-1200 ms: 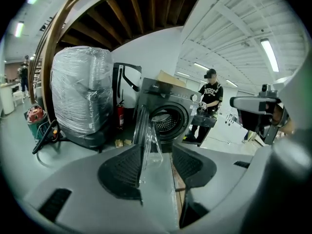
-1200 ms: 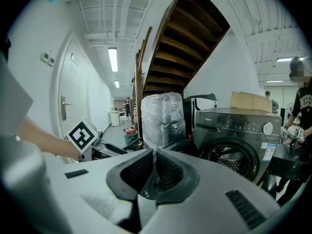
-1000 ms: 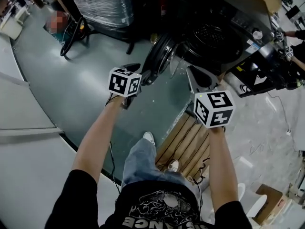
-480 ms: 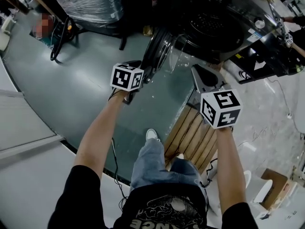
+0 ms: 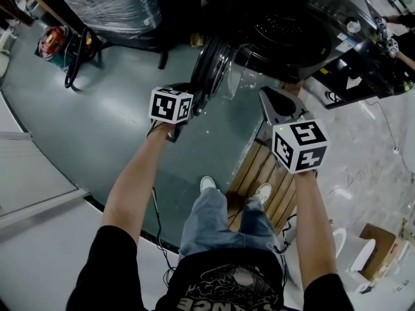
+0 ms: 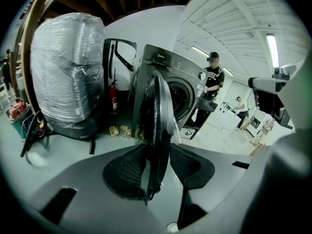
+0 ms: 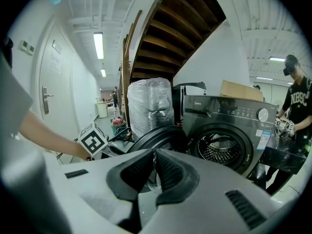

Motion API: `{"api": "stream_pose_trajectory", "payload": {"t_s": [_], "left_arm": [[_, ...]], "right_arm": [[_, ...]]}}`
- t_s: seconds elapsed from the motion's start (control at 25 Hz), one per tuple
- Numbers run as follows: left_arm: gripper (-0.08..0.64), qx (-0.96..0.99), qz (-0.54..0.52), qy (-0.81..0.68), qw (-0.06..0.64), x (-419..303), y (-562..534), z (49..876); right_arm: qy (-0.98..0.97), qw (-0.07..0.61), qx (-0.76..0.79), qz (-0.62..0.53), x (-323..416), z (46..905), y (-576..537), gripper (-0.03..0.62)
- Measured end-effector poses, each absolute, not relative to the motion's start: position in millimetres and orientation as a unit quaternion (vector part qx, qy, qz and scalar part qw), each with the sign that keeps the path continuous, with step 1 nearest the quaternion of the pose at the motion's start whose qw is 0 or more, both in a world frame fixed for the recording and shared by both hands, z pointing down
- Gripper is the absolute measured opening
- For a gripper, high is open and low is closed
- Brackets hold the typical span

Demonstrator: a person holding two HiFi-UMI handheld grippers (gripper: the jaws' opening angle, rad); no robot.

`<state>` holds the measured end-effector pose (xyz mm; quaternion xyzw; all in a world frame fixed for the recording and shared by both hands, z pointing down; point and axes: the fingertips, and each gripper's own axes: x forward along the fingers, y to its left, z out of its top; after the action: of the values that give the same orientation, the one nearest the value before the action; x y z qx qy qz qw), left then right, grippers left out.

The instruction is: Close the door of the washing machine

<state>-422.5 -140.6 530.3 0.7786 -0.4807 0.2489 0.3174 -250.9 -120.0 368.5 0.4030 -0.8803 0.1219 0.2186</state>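
Observation:
A dark front-loading washing machine (image 5: pixel 305 37) stands with its round door (image 5: pixel 217 63) swung open towards me. My left gripper (image 5: pixel 193 101) is at the door's outer rim. In the left gripper view the door (image 6: pixel 159 106) stands edge-on between the jaws. My left gripper (image 6: pixel 157 165) is closing, and its pads hug the rim on both sides. My right gripper (image 5: pixel 277 103) hovers in front of the machine, right of the door, holding nothing. In the right gripper view its pads (image 7: pixel 165 169) sit almost together, with the door (image 7: pixel 158 135) and drum (image 7: pixel 220 151) beyond them.
A tall plastic-wrapped load (image 5: pixel 123 2) stands left of the machine, with a fire extinguisher (image 6: pixel 113 100) beside it. A wooden pallet (image 5: pixel 262 177) lies under my feet. A person (image 7: pixel 298 106) stands at the machine's right. A cardboard box (image 7: pixel 243 88) rests on top.
Both grippers have sunk a little and closed in on the machine. The left gripper stays at the door's rim. The door's angle looks the same.

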Motion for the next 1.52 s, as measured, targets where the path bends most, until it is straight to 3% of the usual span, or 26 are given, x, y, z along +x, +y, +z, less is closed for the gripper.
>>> {"api": "stream_pose_trajectory", "payload": {"t_s": [0.28,0.64,1.52], "left_arm": [[0.120,0.767,0.240,-0.501,0.321,-418,-148,535],[0.118,0.740,0.242,-0.534,0.331,-388,-140,536],[0.117,0.675,0.200,-0.611,0.363,-244,-148,535]], "right_arm": [[-0.887,0.199,0.396,0.133,-241,382,-135,0.023],[-0.900,0.187,0.368,0.140,-215,382,-142,0.023],[-0.899,0.190,0.359,0.163,-74,396,-160,0.023]]}}
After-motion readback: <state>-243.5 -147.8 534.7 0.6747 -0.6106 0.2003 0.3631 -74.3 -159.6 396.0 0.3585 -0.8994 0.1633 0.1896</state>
